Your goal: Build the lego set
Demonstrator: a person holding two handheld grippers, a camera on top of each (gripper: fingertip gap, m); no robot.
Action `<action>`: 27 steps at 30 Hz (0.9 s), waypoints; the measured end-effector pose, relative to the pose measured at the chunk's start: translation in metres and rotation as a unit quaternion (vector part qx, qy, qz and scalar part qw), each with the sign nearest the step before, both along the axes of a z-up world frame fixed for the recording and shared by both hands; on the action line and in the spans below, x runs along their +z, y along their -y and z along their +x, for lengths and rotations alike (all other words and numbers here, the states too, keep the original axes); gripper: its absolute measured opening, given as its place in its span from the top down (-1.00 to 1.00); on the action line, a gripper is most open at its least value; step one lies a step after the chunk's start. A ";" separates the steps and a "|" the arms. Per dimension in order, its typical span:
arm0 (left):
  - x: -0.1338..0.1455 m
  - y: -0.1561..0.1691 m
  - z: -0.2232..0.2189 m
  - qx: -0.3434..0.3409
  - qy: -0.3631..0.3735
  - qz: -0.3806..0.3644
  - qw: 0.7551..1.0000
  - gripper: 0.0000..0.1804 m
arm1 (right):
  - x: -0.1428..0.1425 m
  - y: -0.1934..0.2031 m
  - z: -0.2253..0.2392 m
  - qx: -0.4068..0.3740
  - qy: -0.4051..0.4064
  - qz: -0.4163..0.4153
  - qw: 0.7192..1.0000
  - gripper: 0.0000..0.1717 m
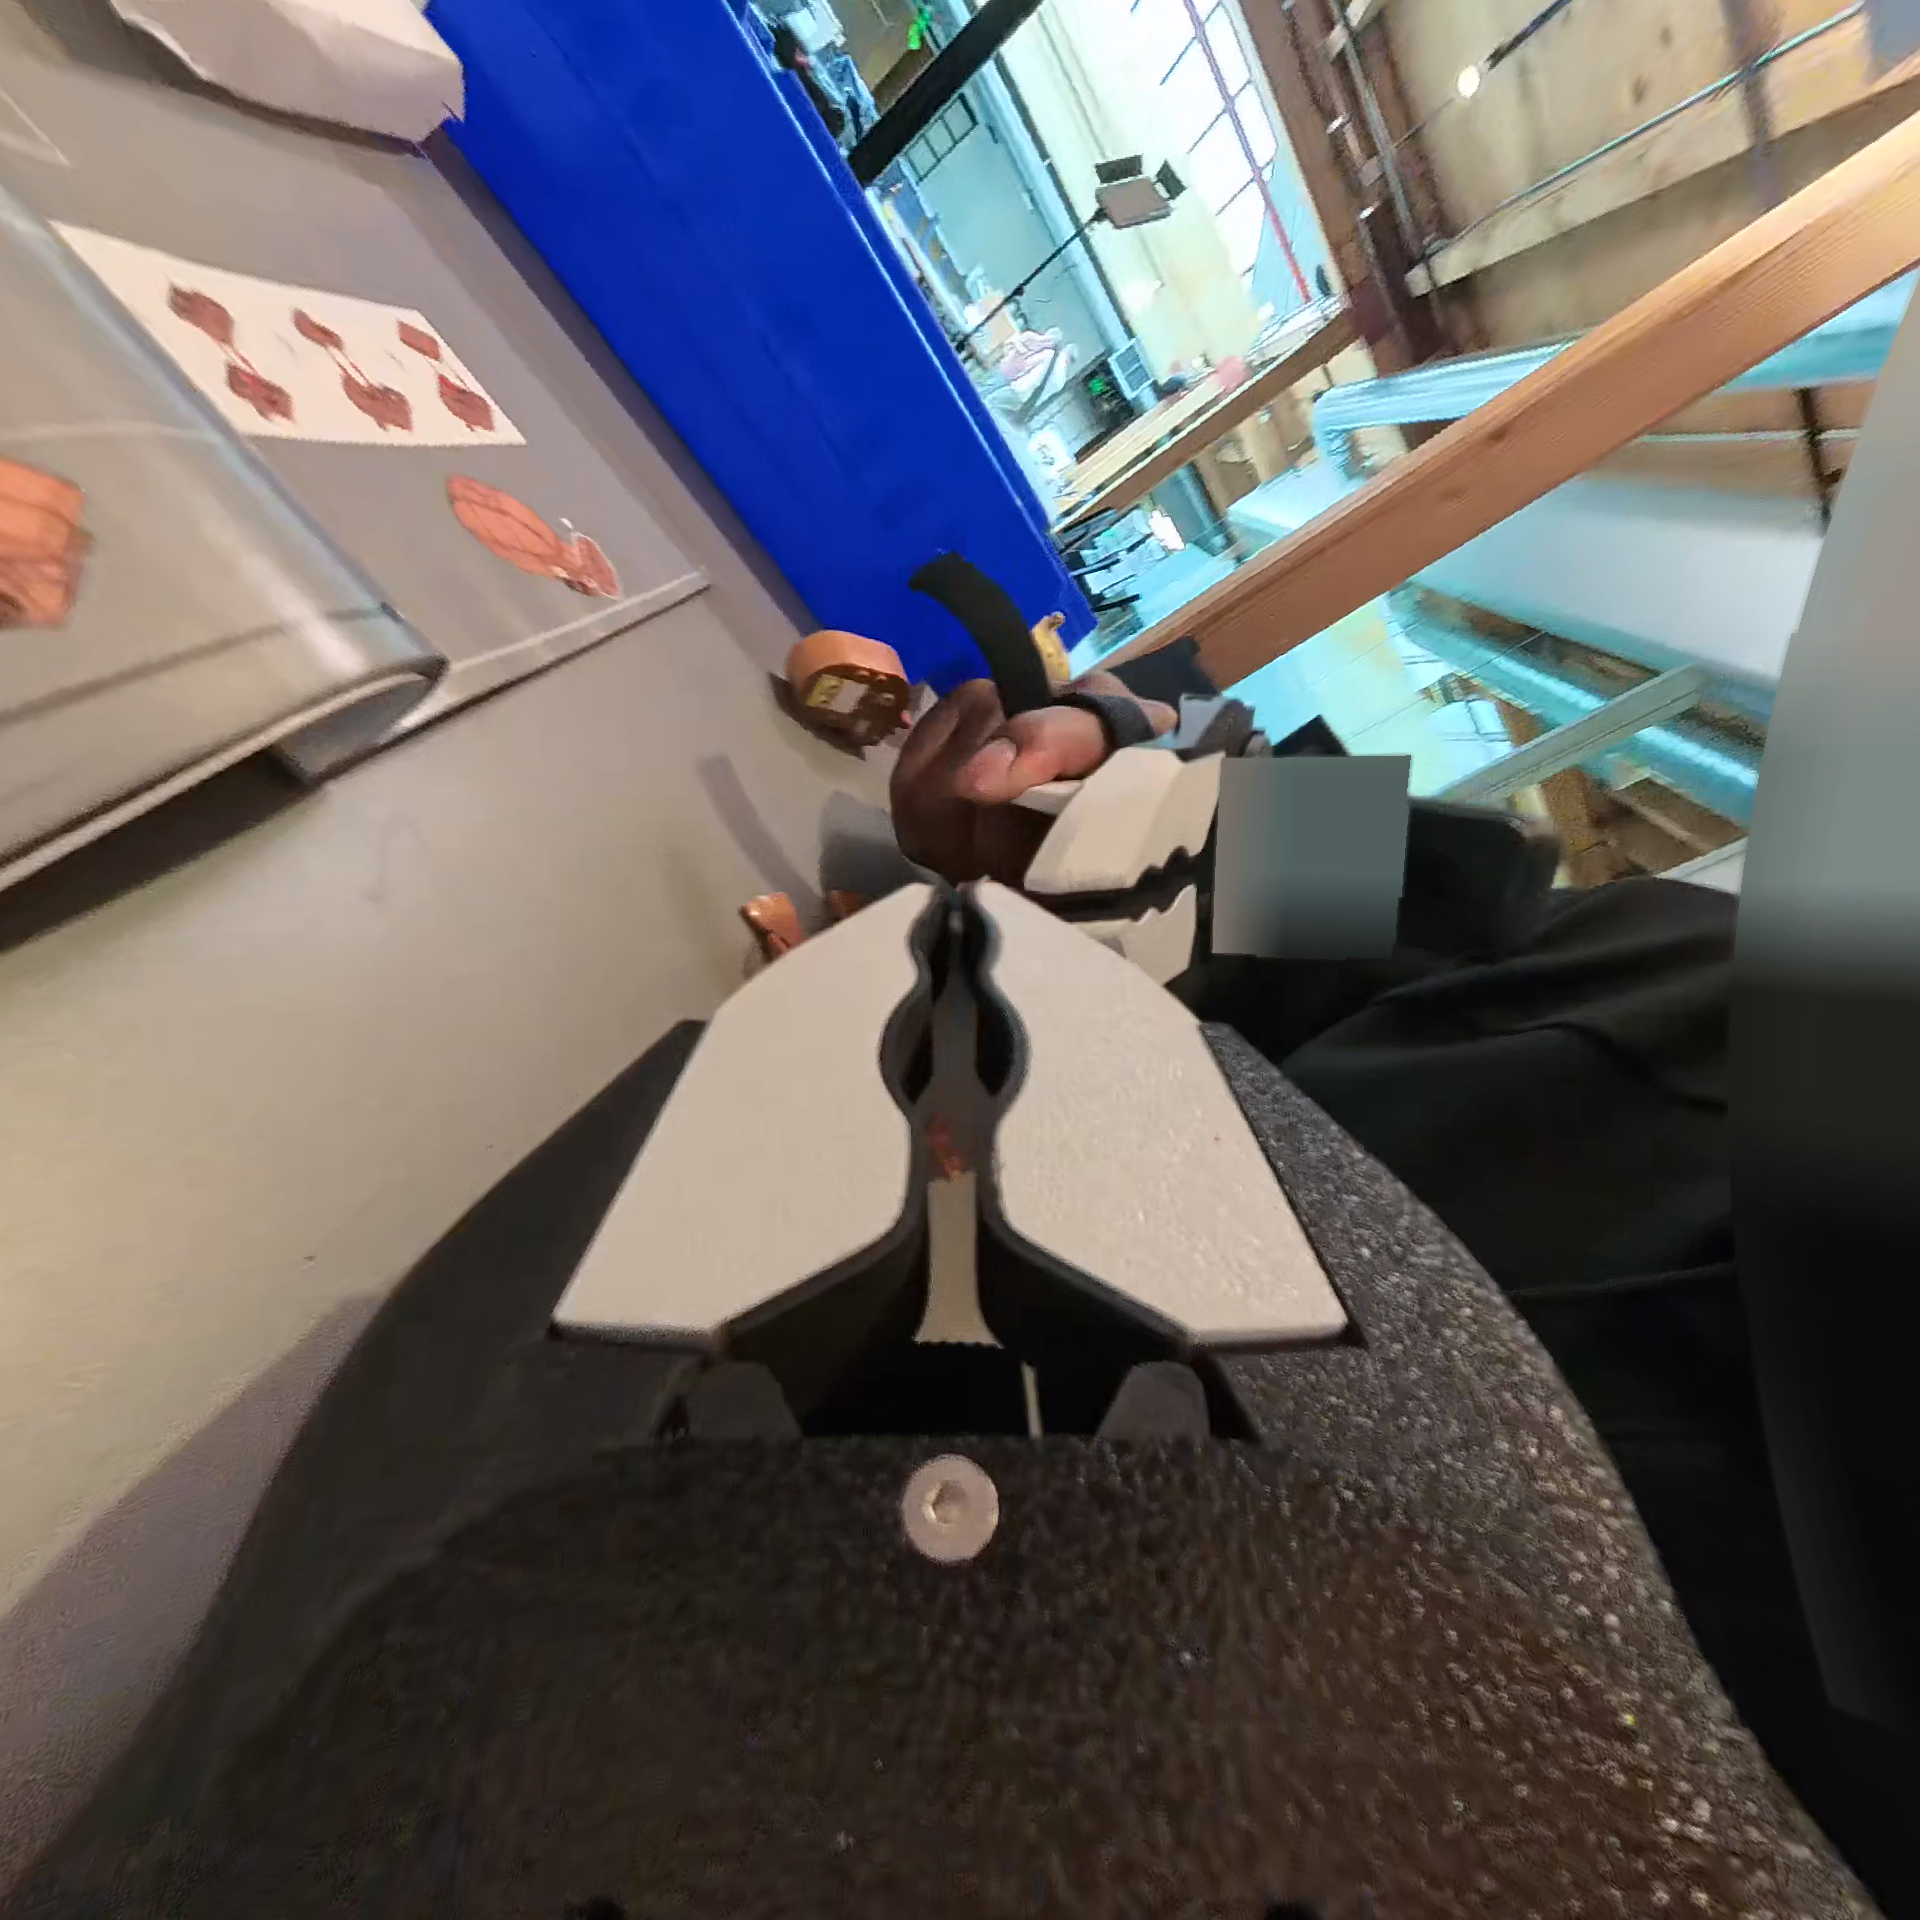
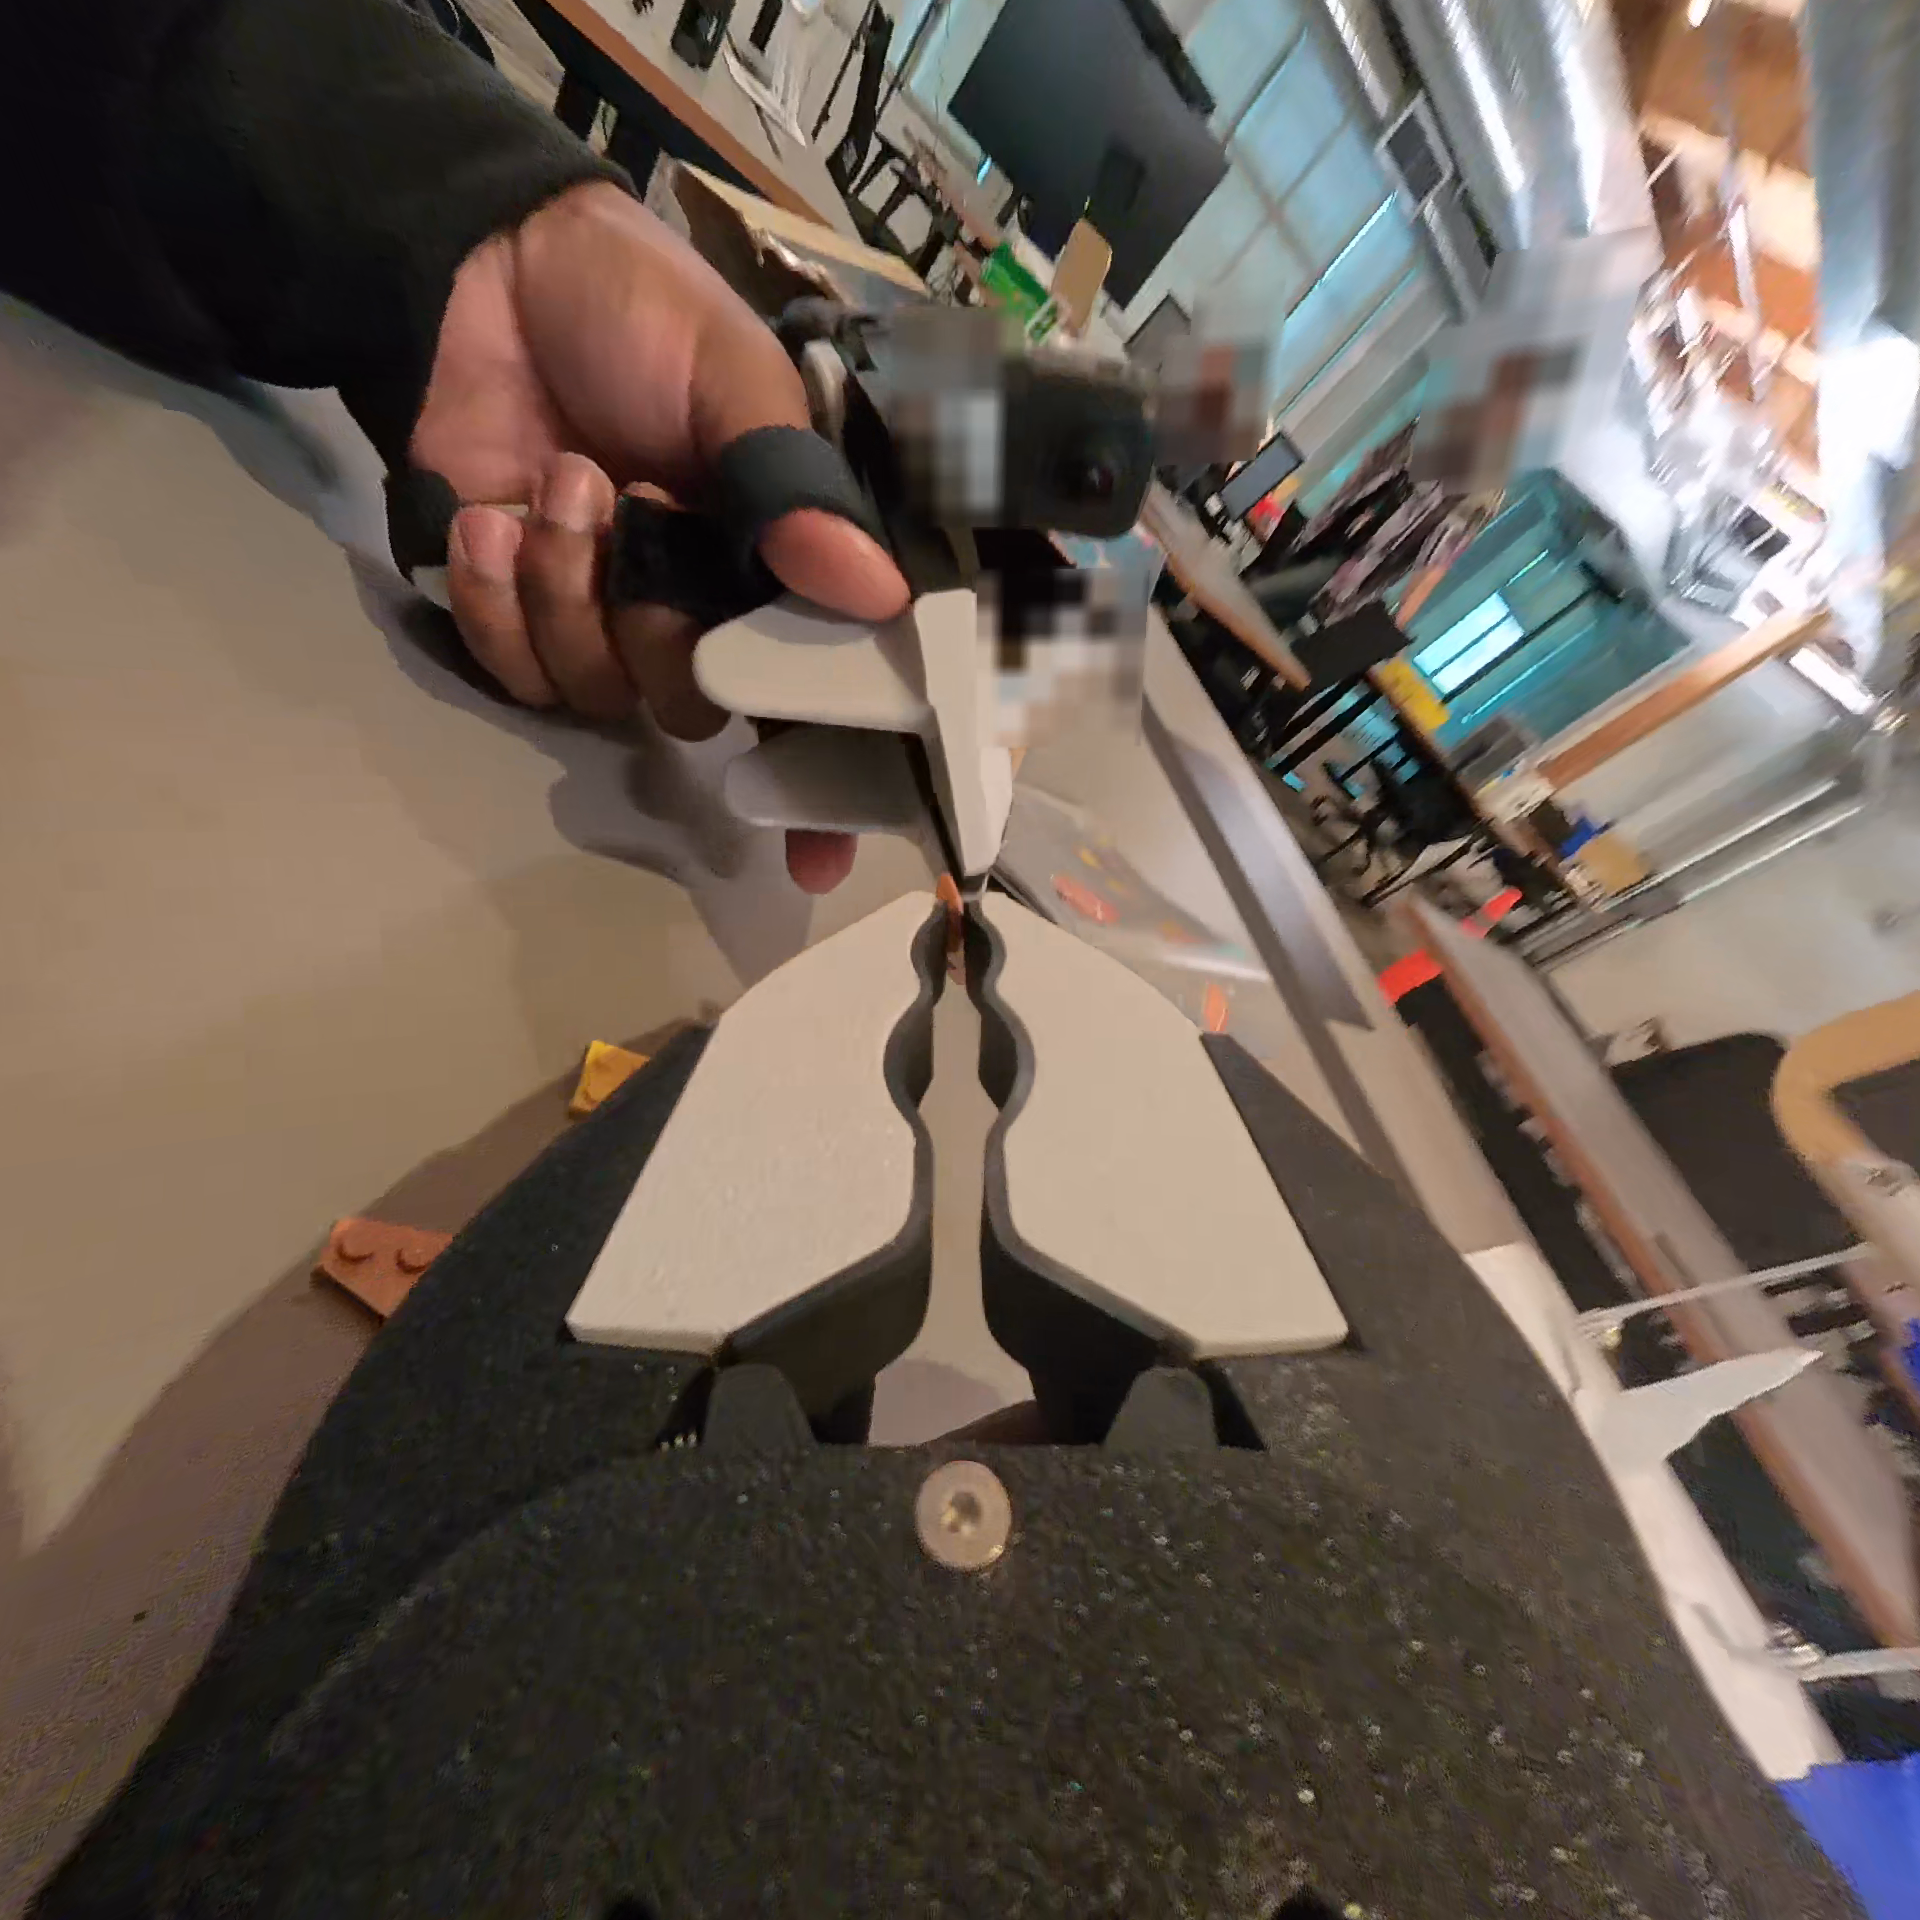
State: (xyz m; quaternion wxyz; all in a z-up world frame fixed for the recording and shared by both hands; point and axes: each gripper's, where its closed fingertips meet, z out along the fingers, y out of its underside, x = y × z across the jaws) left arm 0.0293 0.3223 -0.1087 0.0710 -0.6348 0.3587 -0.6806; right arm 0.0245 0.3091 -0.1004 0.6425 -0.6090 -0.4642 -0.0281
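My right gripper [image 2: 954,920] is shut on a small thin orange piece [image 2: 948,896] that stands edge-on between its fingertips, above the grey table [image 2: 260,883]. My left gripper [image 1: 954,902] is shut. I see no object between its pads in its own view. In the right wrist view the left gripper [image 2: 971,868], held by a hand [image 2: 623,416], points down and its tip meets the top of the orange piece. I cannot tell whether it grips the piece. The right gripper [image 1: 1127,883] also shows in the left wrist view, tip to tip with mine.
A brown plate [image 2: 384,1262] and a yellow plate [image 2: 608,1070] lie on the table at left. A round brown piece [image 1: 842,675] and a small brown piece [image 1: 774,920] lie by the blue wall [image 1: 727,260]. Printed sheets [image 1: 312,353] lie farther left. My left and right fingertips are right by each other.
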 end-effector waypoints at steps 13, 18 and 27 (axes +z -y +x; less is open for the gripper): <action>0.003 0.018 0.004 -0.032 0.004 -0.086 0.996 0.76 | 0.006 0.008 -0.007 0.009 0.066 0.100 0.993 0.98; 0.005 0.021 0.004 -0.040 0.010 -0.104 0.994 0.83 | 0.005 0.010 -0.008 0.008 0.097 0.132 0.986 0.98; 0.007 0.023 0.005 -0.040 0.017 -0.118 0.992 0.88 | 0.004 0.011 -0.006 -0.001 0.135 0.169 0.976 0.98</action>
